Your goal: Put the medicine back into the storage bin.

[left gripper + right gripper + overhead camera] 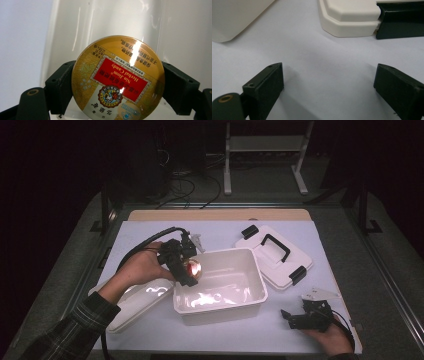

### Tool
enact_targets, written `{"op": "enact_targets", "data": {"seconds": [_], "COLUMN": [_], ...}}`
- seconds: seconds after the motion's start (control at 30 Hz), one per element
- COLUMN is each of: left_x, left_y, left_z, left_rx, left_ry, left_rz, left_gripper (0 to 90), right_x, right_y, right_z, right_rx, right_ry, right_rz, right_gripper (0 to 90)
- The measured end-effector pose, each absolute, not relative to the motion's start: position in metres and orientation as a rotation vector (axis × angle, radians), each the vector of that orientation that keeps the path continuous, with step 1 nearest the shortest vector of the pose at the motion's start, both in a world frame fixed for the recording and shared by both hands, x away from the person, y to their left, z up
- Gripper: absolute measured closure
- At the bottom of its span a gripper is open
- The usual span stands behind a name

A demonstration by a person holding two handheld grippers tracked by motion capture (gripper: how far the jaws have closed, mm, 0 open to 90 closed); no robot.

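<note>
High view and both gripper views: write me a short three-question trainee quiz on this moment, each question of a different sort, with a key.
1. True or false: the left tool is clamped on a round candy tin.
2. Multiple choice: where is the tin in the high view? A) on the lid with the black handle; B) at the left wall of the open white bin; C) beside the right tool.
3. Fill in: the right tool's jaws stand ____ over the bare white table cover.

Key: 1 true; 2 B; 3 open.
</note>
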State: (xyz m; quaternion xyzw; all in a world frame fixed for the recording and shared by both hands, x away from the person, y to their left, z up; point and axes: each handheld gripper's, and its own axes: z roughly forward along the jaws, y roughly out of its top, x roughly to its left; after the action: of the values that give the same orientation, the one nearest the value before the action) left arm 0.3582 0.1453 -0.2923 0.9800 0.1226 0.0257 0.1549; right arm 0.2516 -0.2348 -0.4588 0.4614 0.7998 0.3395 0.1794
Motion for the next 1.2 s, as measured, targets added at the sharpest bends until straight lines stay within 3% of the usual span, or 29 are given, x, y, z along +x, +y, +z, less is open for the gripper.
{"op": "enact_targets", "data": {"seconds": [0.6,1.2], "left_x": [0.352,0.354], "left_y": [0.138,0.141], "left_z": [-0.330,-0.336], "left_rx": [2.866,2.867], "left_ry": [0.331,0.342], "left_rz": [0.053,0.031], "left_gripper": [19.7,19.3], "right_x": [0.252,0.251], "right_y": [-0.235,-0.235], "right_z": [-0.459,-0.459], "right_rx": [1.305,1.306], "right_ry": [2.262,2.261], "right_rz": [0.960,0.960], "right_gripper": [8.6,8.5]}}
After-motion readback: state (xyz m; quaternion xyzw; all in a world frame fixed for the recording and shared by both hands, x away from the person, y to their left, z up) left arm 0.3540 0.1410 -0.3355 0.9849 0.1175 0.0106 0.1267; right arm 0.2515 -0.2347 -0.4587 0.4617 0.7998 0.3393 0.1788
